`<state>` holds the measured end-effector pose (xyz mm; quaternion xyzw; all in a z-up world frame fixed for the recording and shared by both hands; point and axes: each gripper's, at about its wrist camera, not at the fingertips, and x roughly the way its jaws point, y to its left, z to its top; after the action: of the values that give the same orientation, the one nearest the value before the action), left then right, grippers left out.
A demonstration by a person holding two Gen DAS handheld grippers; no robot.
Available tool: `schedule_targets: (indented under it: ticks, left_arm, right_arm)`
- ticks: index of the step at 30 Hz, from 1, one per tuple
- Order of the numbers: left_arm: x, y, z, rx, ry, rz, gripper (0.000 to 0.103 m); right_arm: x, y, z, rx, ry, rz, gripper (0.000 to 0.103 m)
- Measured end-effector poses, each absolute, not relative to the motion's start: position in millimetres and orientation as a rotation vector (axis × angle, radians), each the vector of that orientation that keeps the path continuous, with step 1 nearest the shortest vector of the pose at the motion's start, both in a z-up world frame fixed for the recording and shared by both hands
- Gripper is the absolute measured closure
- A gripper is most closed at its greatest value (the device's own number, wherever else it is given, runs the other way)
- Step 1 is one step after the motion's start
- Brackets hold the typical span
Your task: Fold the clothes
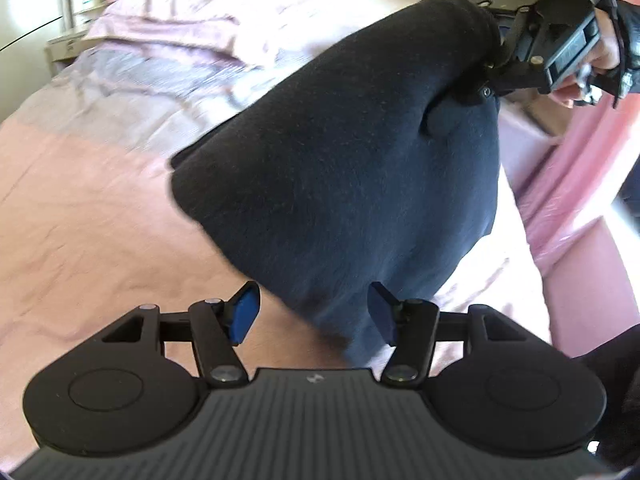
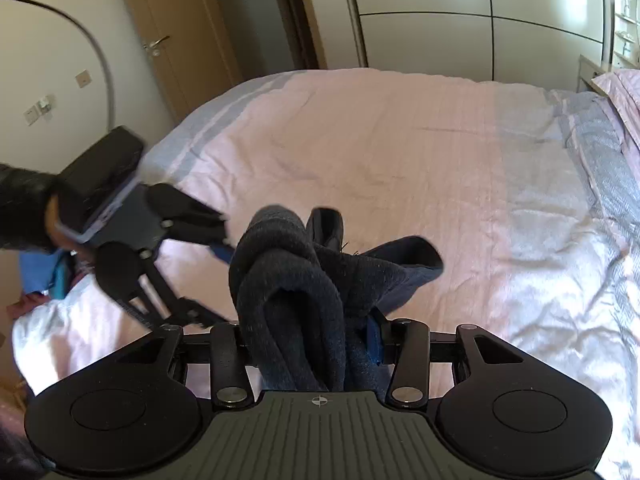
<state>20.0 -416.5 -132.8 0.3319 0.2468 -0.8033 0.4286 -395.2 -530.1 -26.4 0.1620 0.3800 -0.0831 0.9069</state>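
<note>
My right gripper clamps the dark garment above the bed; my left gripper gapes, gripping nothing.

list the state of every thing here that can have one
dark navy fleece garment: bunched, lifted off the bed, hanging from the right gripper
right gripper: shut on the garment
left gripper: open, blue fingers apart, nothing clamped
pale pink bed cover: spread, wrinkled
wooden door: closed

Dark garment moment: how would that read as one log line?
right gripper: shut on dark garment | left gripper: open, empty | garment hangs over pink bed
</note>
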Motion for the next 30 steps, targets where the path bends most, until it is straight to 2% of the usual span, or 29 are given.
schedule_targets:
  ticks: [5, 8, 12, 15, 19, 21, 25, 30]
  left_arm:
    - [-3.7, -375.6, -99.3, 0.727, 0.657, -2.131, 0.048]
    - [-5.3, -332.4, -81.4, 0.665, 0.709, -2.157, 0.048]
    - [4.9, -269.6, -75.3, 0.622, 0.846, -2.094, 0.048]
    - [18.7, -228.8, -99.0, 0.638, 0.954, -1.908, 0.047]
    - [41.2, -190.2, -143.0, 0.674, 1.073, -1.573, 0.048]
    - [51.0, -178.5, -154.3, 0.669, 1.088, -1.496, 0.048]
    - [58.5, -171.2, -163.9, 0.701, 1.044, -1.494, 0.048]
    - [66.3, -187.6, -176.1, 0.784, 0.873, -1.64, 0.044]
  right_arm:
    - [-408.6, -506.7, 27.7, 0.258, 0.886, -0.006, 0.059]
    - [-390.9, -491.5, 60.7, 0.167, 0.962, 0.148, 0.059]
    - [-345.6, -463.2, 75.3, 0.095, 1.057, 0.441, 0.059]
    - [-293.6, -446.7, 46.4, 0.065, 1.123, 0.636, 0.056]
    - [-205.8, -442.6, -58.4, 0.017, 1.184, 0.649, 0.042]
    - [-176.9, -448.0, -98.6, 0.023, 1.151, 0.522, 0.04]
    - [-168.1, -467.5, -129.9, 0.208, 1.024, 0.249, 0.039]
    - [-248.5, -468.9, -143.5, 0.523, 0.885, -0.108, 0.033]
